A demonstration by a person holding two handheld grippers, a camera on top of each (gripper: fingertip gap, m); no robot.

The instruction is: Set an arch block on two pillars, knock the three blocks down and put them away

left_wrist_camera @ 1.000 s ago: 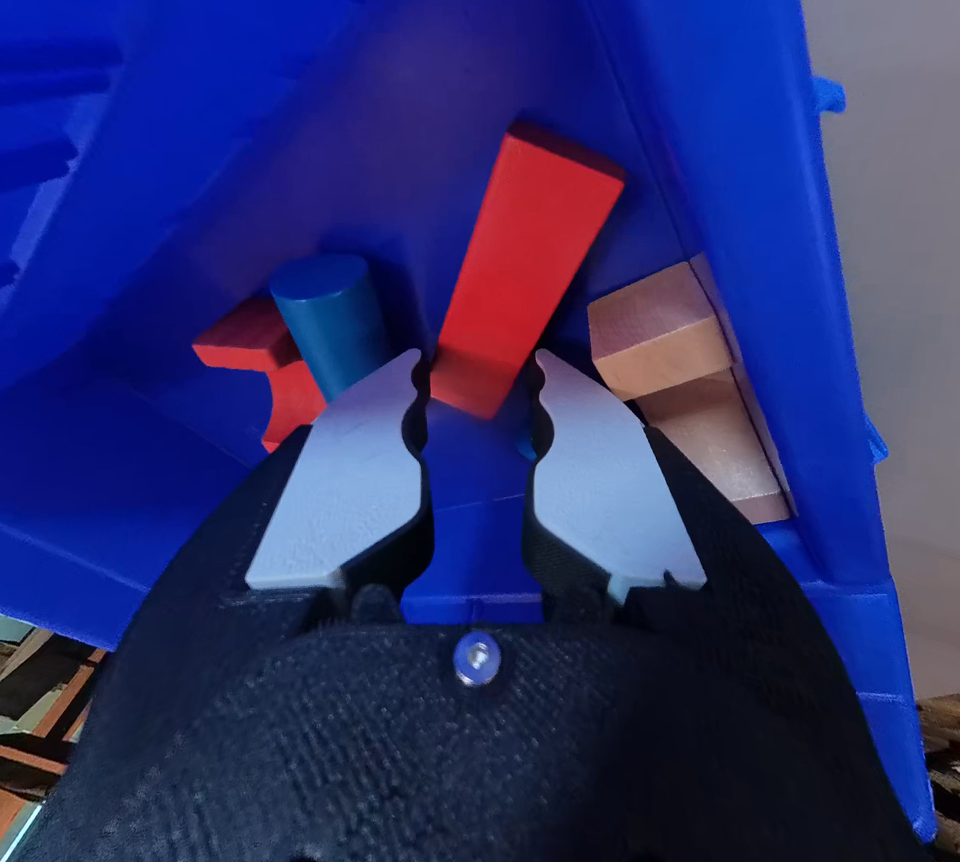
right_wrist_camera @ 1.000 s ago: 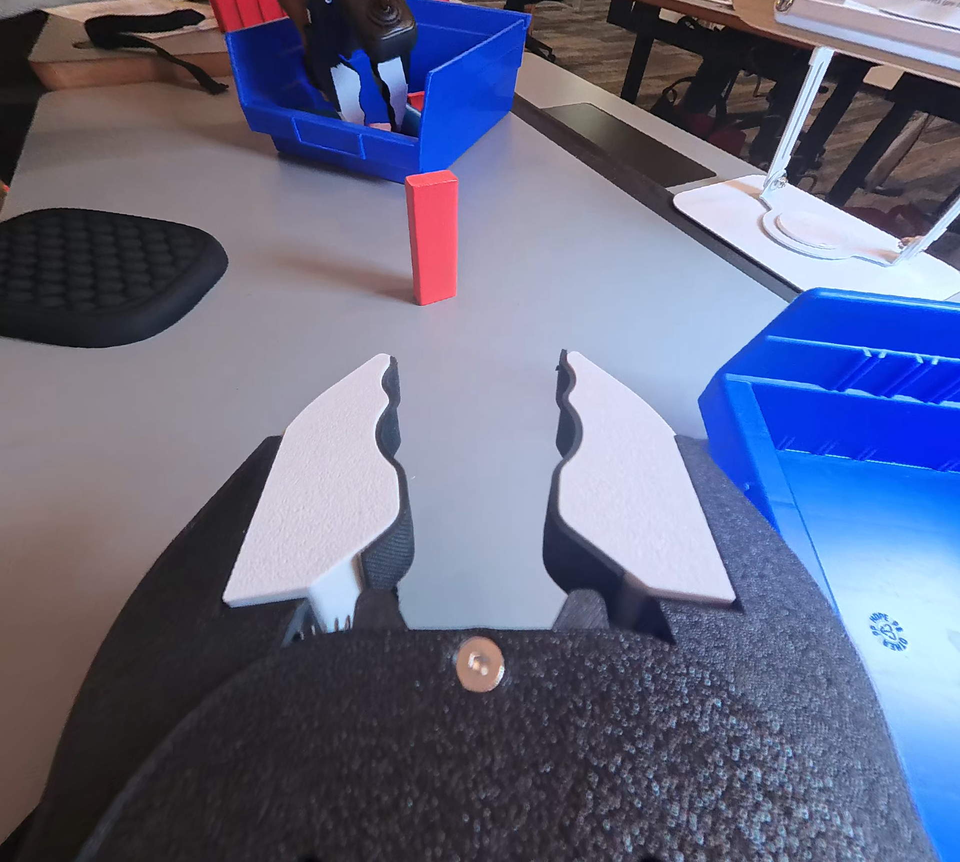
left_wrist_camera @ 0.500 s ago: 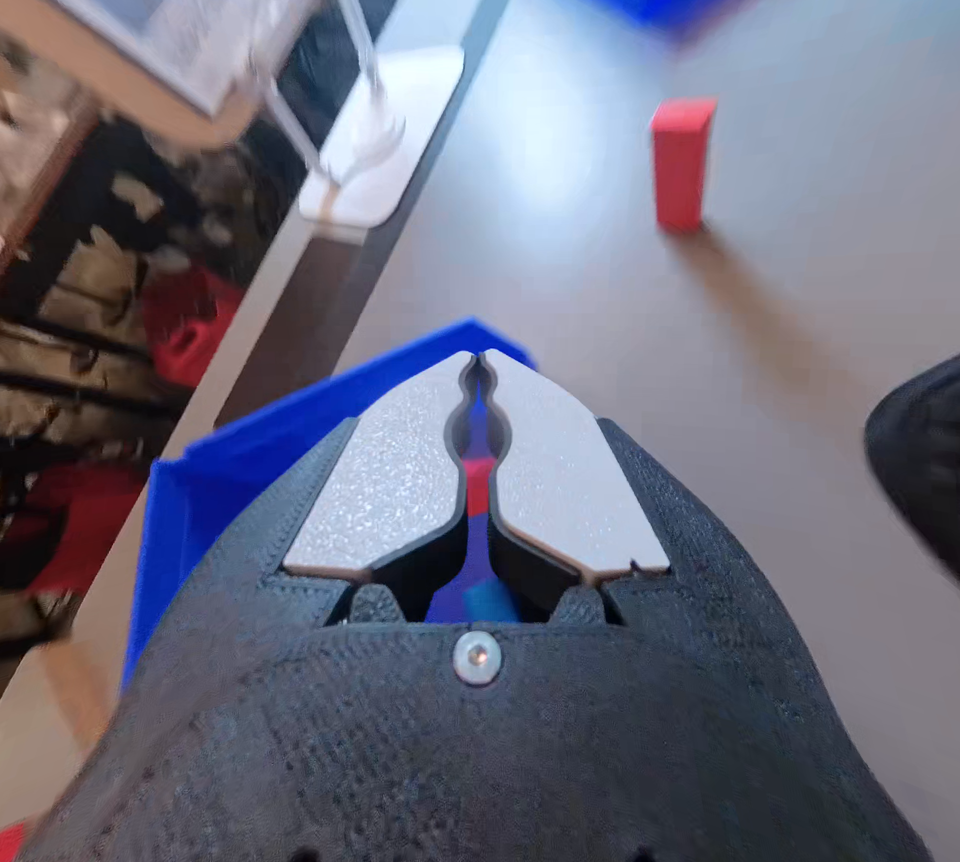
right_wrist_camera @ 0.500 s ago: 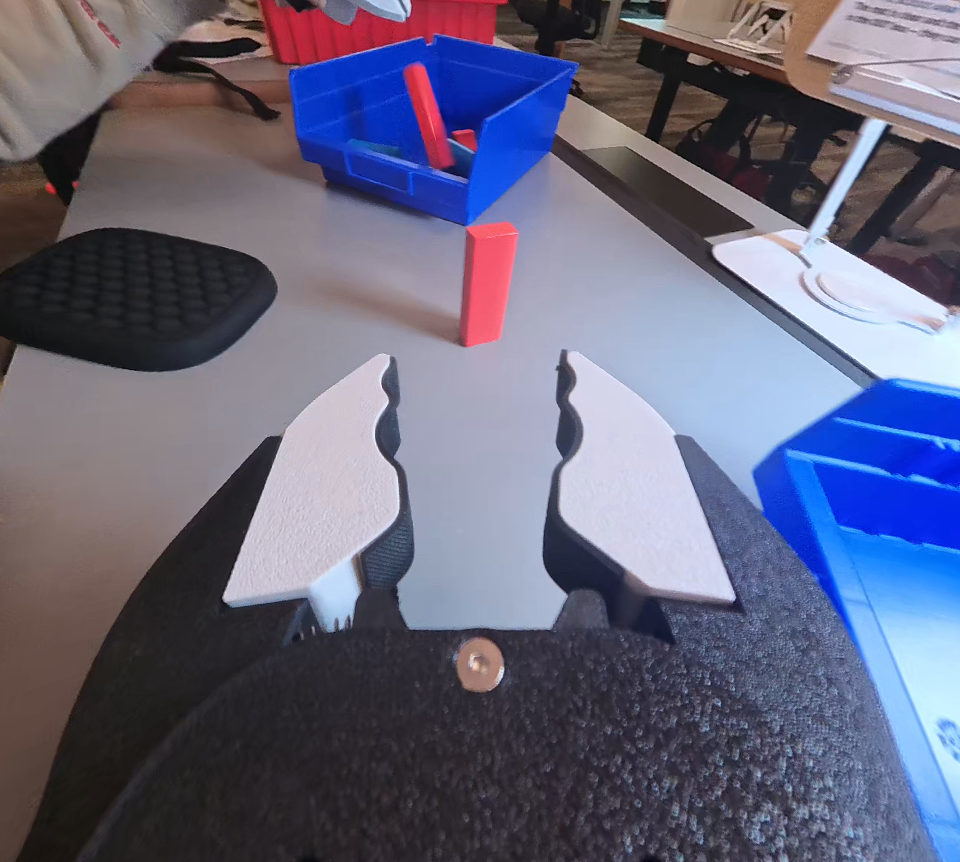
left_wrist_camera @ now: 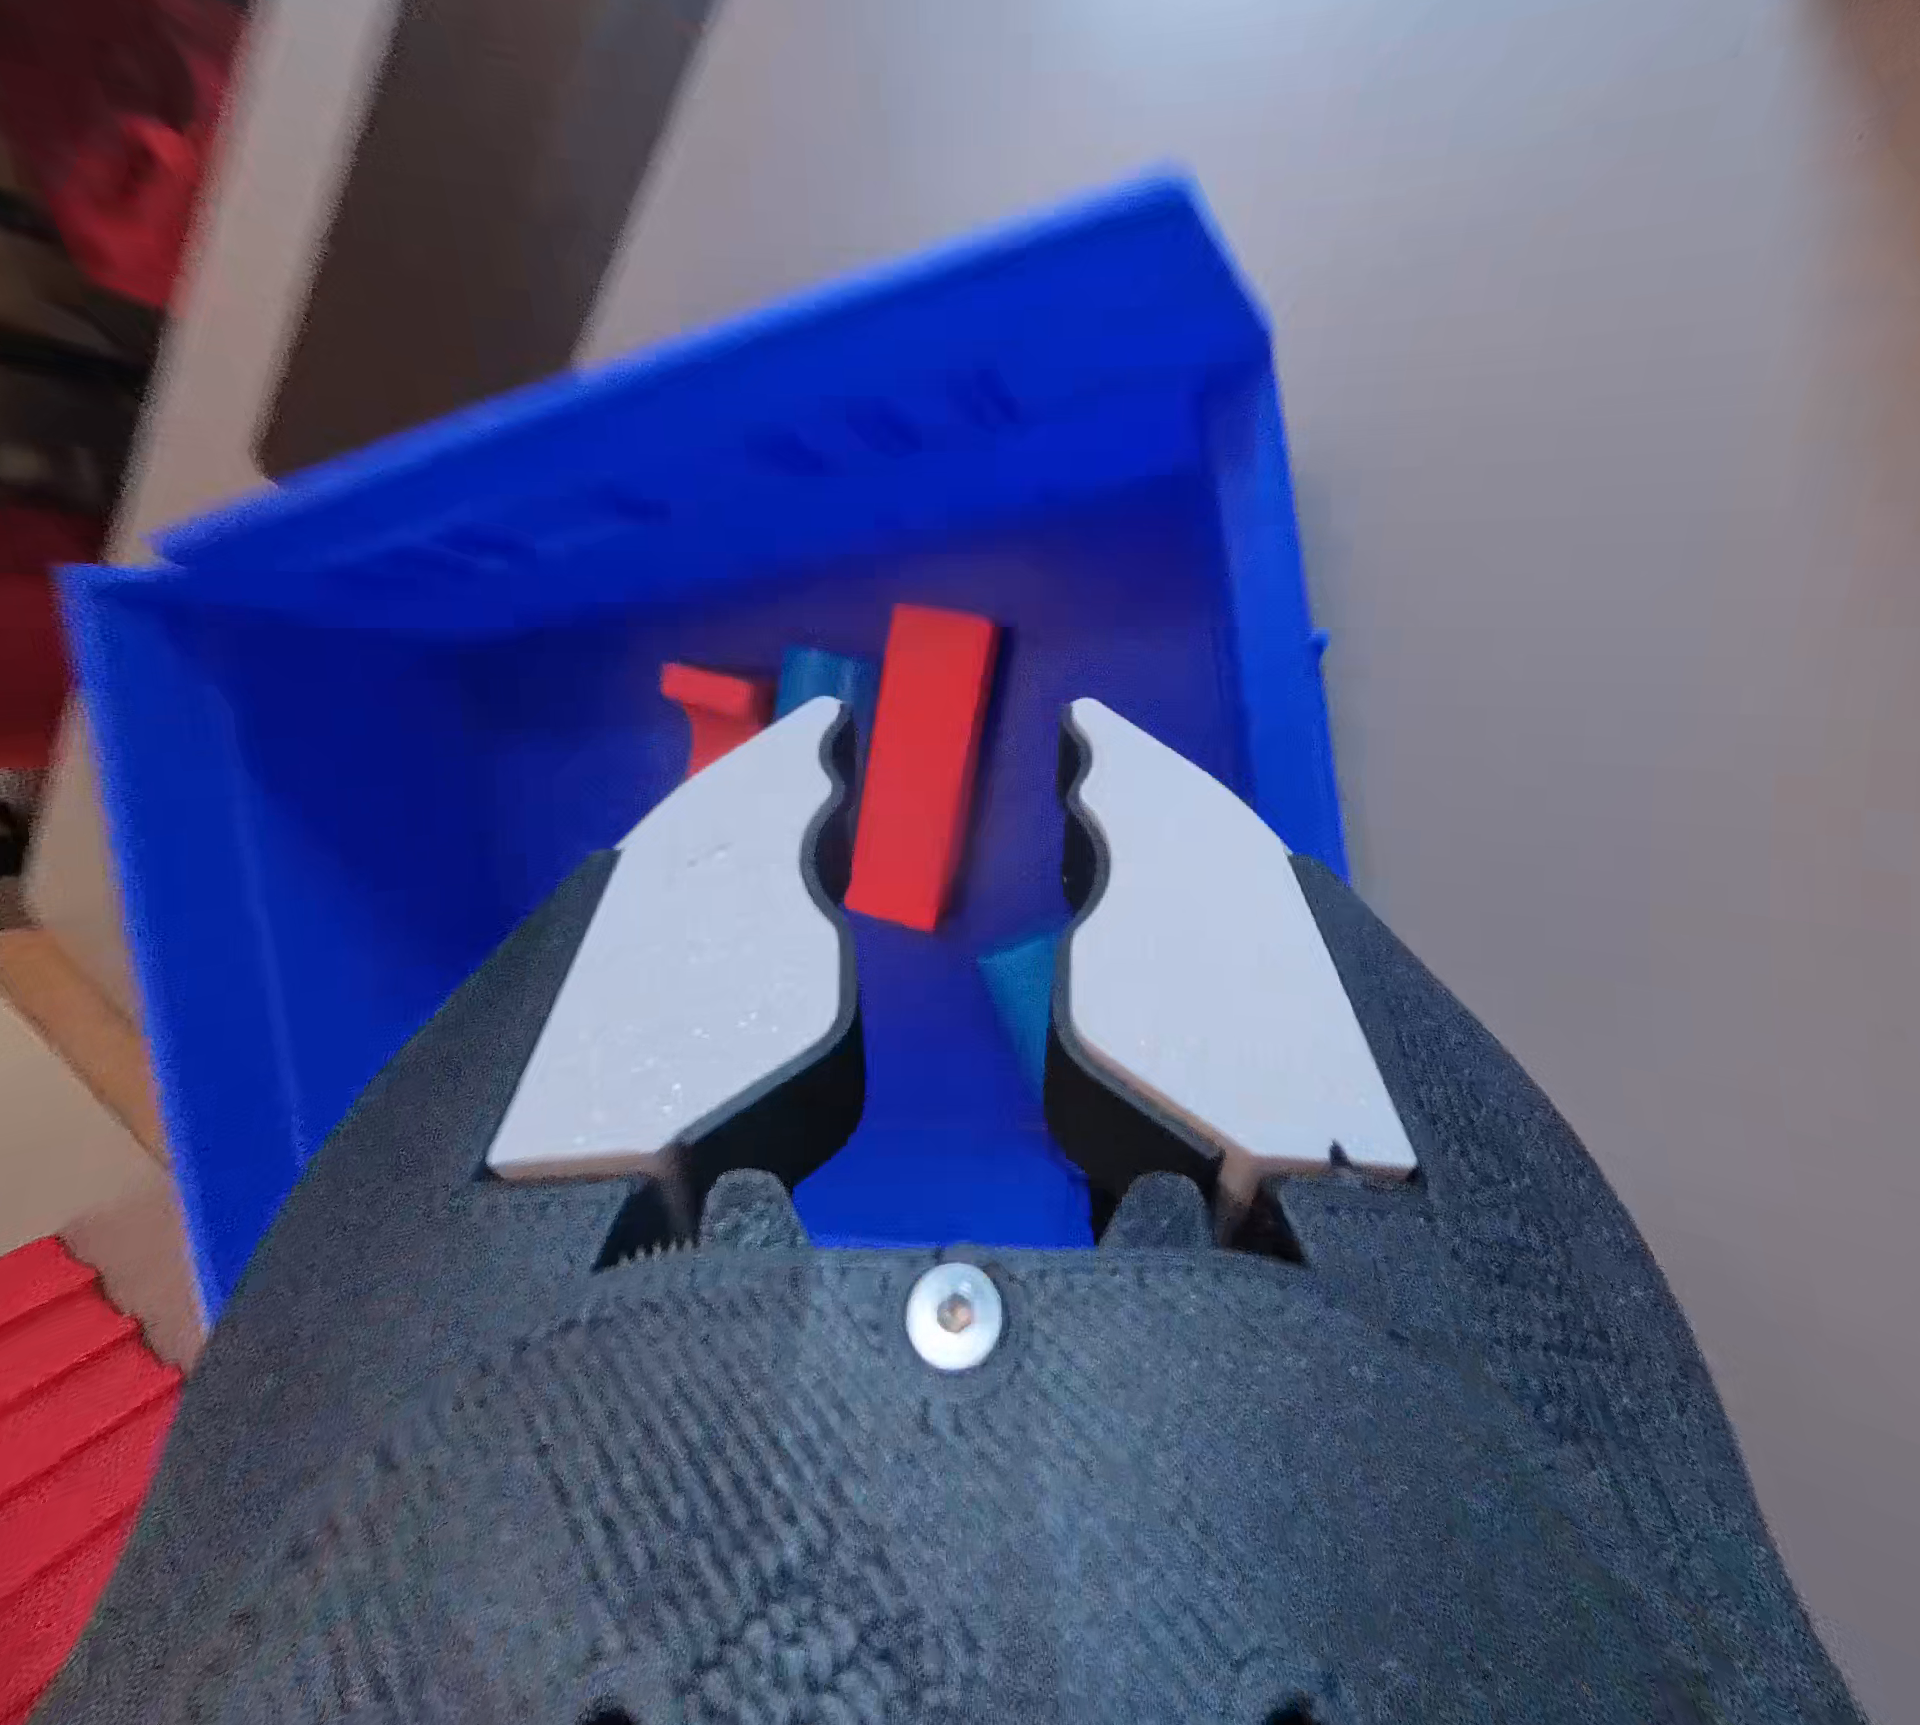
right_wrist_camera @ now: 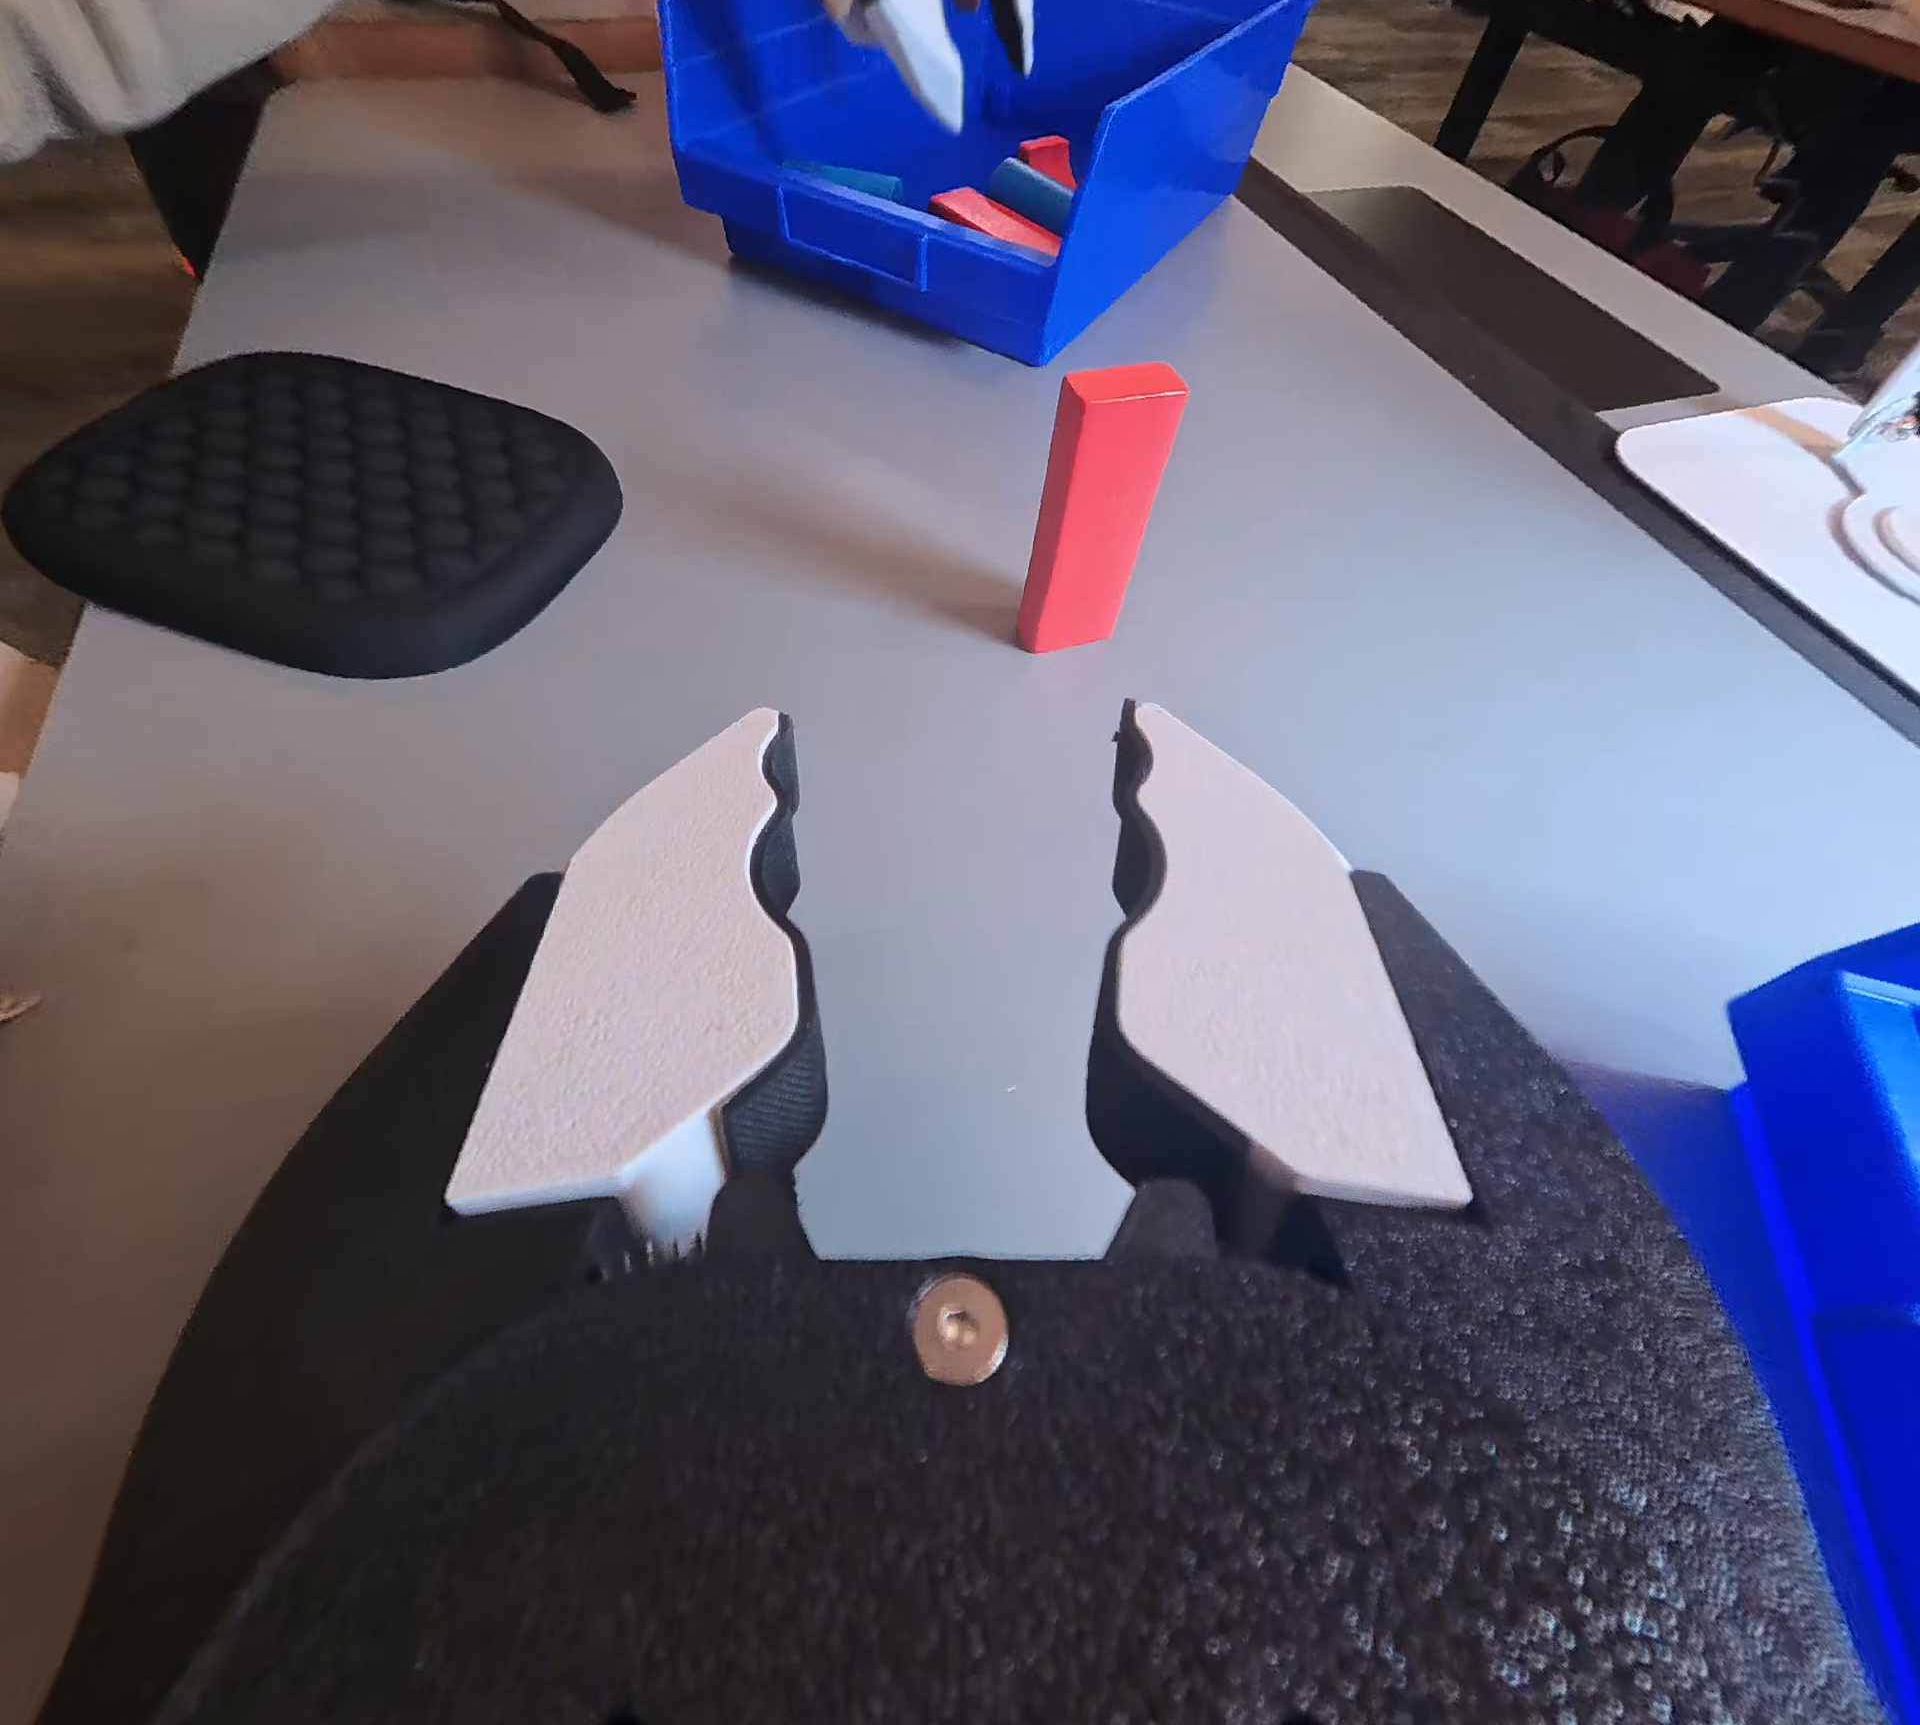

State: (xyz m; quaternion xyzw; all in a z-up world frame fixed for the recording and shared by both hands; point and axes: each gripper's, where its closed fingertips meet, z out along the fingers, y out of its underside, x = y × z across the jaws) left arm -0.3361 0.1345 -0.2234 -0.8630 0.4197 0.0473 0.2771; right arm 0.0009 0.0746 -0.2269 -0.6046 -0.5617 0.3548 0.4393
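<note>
Overhead, the left hand-held gripper (left_wrist_camera: 951,725) hung spread and empty above the blue plastic bin (left_wrist_camera: 312,740) holding a flat red block (left_wrist_camera: 920,771); the right hand-held gripper (right_wrist_camera: 951,725), also spread, faced the upright red rectangular pillar (right_wrist_camera: 1101,506) mid-counter (right_wrist_camera: 1403,740).

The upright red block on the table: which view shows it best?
The right wrist view. The upright red block stands whole and sharp on the grey table, ahead of the open right gripper. The left wrist view catches only a blurred red corner at its top right edge.
</note>
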